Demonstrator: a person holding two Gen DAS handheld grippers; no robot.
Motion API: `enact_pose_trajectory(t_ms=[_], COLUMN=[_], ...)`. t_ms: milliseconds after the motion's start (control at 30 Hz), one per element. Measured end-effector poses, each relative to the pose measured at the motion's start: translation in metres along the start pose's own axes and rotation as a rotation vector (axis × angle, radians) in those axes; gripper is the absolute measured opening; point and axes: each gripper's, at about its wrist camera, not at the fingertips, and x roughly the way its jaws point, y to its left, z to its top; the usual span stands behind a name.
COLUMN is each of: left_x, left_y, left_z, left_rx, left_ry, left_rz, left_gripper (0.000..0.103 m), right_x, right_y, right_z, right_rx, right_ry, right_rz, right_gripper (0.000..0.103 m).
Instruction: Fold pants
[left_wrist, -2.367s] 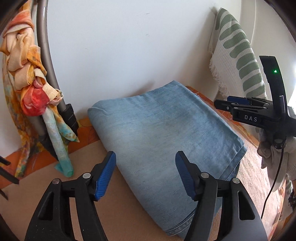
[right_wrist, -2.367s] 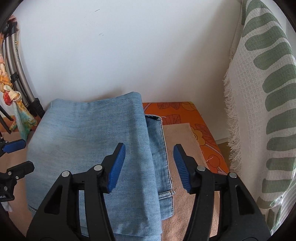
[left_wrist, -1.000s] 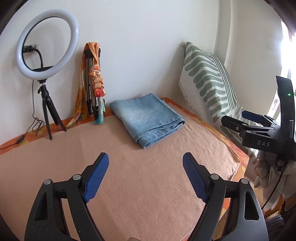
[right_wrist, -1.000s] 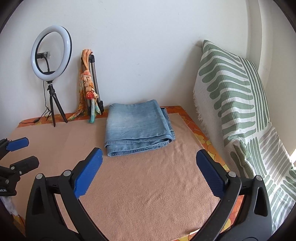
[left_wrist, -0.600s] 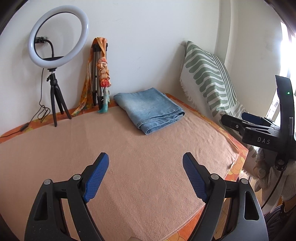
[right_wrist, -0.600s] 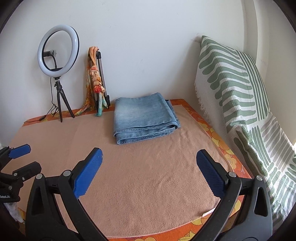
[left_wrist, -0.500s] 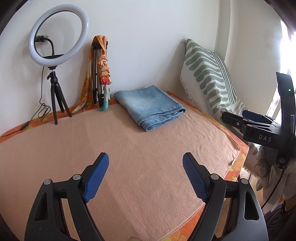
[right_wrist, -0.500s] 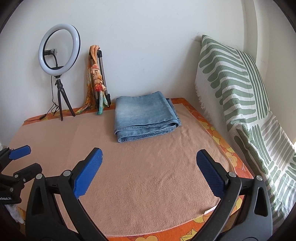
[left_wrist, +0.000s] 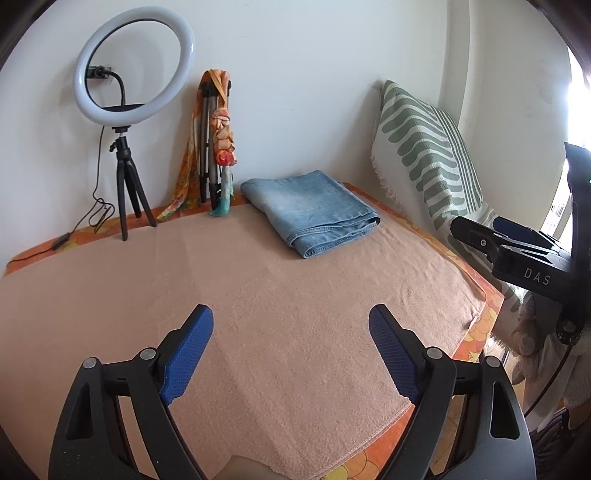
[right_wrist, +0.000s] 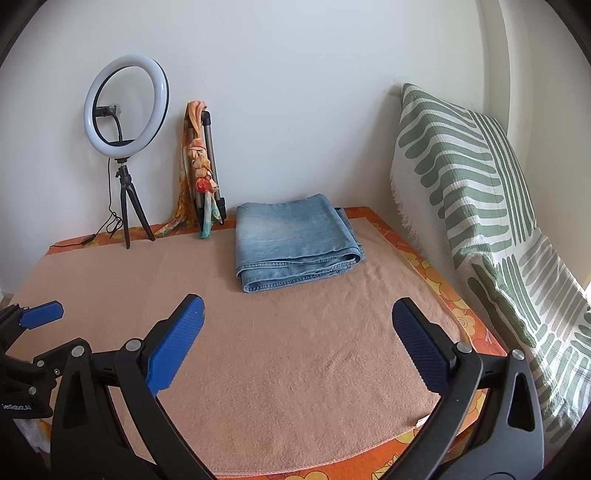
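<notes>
Denim pants (right_wrist: 295, 242) sit folded into a neat rectangle at the far end of the table (right_wrist: 295, 369), close to the wall, with the stacked hem edges facing the cameras and the folded side on the left. The peach towel covering the table is bare from the pants all the way to the near edge, so plenty of room there. Left tool (left_wrist: 291, 354) is held over that empty stretch with its jaws opening, nothing between the blue pads. Right tool (right_wrist: 297, 343) is spread wide too, also empty, well apart from the pants. On the left by the wall there's a ring light (right_wrist: 126, 101) on a small tripod and a scarf-wrapped tripod (right_wrist: 201, 173) just beside the pants' back corner. A green-striped throw (right_wrist: 476, 192) lines the right edge.
</notes>
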Motion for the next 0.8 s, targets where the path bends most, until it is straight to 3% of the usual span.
enact_pose_trajectory(t_ms=[67,200,433,800], left_x=[-0.003,-0.009,-0.01,-0.011], left_y=[0.0,-0.001,-0.002,0.0], left_z=[0.001,0.004,0.004,0.004], left_rx=[0.004,0.014,0.038,0.024], left_ry=[-0.019,-0.056,-0.061,-0.056], left_rz=[0.018,0.077,0.147,0.132], left_gripper=[0.088,0.102,0.102,0.102], right_x=[0.0,-0.001,-0.001,-0.001], right_y=[0.001,0.001,0.001,0.001], right_z=[0.0,-0.001,0.001,0.002], right_rx=[-0.004,-0.004,0.011,0.004], right_ry=[-0.001,-0.004,-0.024,-0.023], right_rz=[-0.002,-0.001,0.004,0.005], right_gripper=[0.103,0.103,0.103,0.103])
